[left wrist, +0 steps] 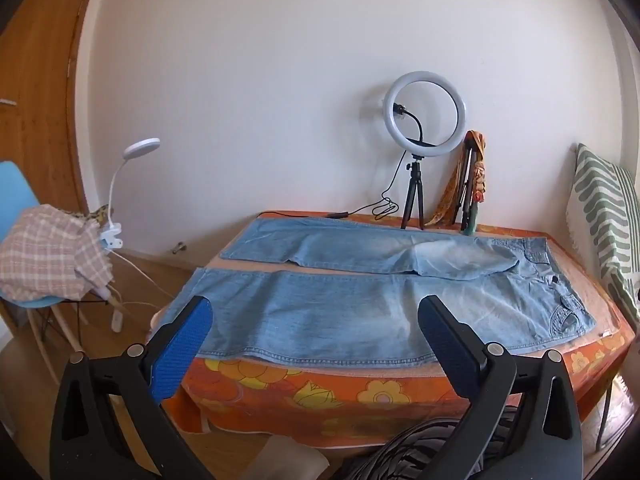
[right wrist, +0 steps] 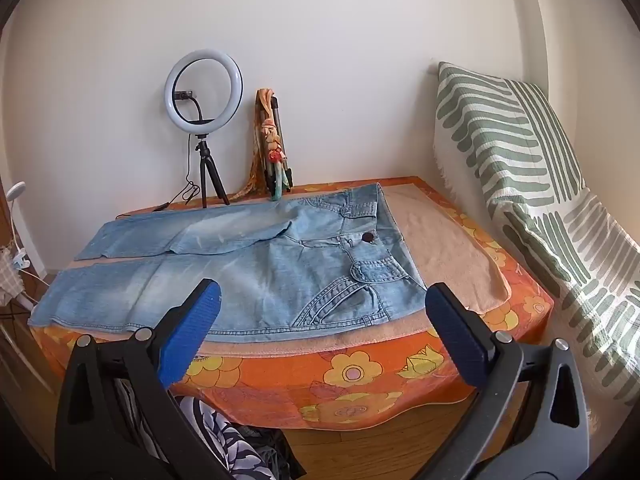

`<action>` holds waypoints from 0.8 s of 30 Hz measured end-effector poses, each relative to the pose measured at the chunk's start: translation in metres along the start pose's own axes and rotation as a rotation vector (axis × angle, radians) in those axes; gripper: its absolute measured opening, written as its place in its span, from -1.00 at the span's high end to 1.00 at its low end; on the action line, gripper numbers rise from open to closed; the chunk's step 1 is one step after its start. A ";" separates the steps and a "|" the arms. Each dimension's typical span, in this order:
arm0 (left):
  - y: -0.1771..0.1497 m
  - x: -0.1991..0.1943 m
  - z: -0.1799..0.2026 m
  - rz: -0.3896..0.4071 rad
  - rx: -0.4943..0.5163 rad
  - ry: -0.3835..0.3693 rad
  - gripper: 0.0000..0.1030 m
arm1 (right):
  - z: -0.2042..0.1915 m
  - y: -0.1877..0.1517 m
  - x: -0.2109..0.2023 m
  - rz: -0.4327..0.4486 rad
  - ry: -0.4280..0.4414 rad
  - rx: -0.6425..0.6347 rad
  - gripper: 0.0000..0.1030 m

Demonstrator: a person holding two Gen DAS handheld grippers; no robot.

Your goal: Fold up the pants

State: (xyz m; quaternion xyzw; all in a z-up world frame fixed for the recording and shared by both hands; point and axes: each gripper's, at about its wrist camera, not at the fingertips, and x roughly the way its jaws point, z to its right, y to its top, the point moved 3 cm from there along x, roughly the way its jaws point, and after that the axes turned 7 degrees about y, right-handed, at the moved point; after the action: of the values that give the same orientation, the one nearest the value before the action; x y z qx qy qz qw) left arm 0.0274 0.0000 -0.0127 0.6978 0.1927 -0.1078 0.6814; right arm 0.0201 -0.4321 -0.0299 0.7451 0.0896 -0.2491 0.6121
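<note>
Grippers come first in both views: the left gripper (left wrist: 316,312) and the right gripper (right wrist: 323,298) each hover short of the near edge with their blue pads spread wide, holding nothing. Just beyond them lies the surface (right wrist: 360,376), draped in an orange flowered cloth with a beige towel (right wrist: 448,240) on top. On that the pants (right wrist: 256,264), light blue jeans, lie spread flat and full length, waistband toward the right gripper's side and hems toward the left gripper's side, the two legs side by side with a narrow gap between them. No fold shows yet, so the whole task seems to remain: one leg over the other, then lengthwise folds. Farther back, a ring light (left wrist: 425,114) on a small tripod stands against the wall.
</note>
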 end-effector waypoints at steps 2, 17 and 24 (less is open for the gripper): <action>-0.001 0.001 0.000 -0.004 -0.008 0.003 -0.99 | 0.000 0.000 -0.001 0.017 0.002 0.000 -1.00; -0.001 0.000 -0.003 0.000 -0.028 -0.002 -0.99 | -0.006 0.000 0.001 0.005 0.004 -0.008 -1.00; 0.001 0.000 -0.002 -0.001 -0.030 0.001 -0.99 | -0.005 -0.005 0.001 0.007 0.012 -0.010 -1.00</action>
State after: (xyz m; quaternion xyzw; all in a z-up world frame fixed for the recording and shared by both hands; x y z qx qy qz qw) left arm 0.0278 0.0025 -0.0121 0.6876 0.1951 -0.1051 0.6915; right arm 0.0197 -0.4266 -0.0340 0.7439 0.0918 -0.2419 0.6162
